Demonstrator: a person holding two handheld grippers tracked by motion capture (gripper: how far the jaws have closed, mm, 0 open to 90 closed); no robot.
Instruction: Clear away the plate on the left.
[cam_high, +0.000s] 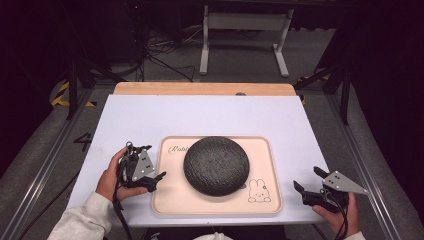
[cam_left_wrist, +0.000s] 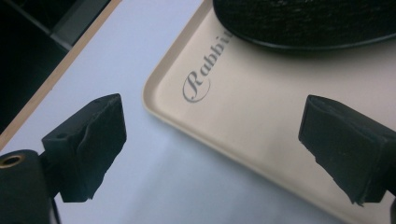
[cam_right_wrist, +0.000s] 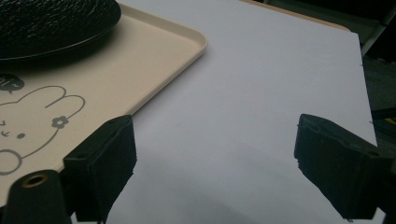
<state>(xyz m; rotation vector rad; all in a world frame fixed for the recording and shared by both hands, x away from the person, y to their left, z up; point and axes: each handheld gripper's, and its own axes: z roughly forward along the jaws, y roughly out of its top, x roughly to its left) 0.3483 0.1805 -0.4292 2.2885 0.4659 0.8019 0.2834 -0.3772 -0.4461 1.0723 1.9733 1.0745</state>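
A round black dish (cam_high: 216, 165) with a rough texture sits on a beige tray (cam_high: 170, 200) printed with a rabbit drawing. My left gripper (cam_high: 157, 181) is at the tray's left edge, open and holding nothing. In the left gripper view, the left gripper (cam_left_wrist: 212, 149) spans the tray's corner (cam_left_wrist: 156, 100), with the dish (cam_left_wrist: 303, 18) farther off. My right gripper (cam_high: 306, 178) hovers open over the white table, right of the tray. In the right gripper view, the right gripper (cam_right_wrist: 215, 163) has only bare table between its jaws, and the tray (cam_right_wrist: 154, 60) and dish (cam_right_wrist: 51, 23) lie to the left.
The tray lies on a white tabletop (cam_high: 200, 115) with a wooden strip (cam_high: 200, 88) along its far edge. Beyond the table are a white frame (cam_high: 245, 30) and cables (cam_high: 160, 55) on a dark floor. Metal rails (cam_high: 45, 165) run along both sides.
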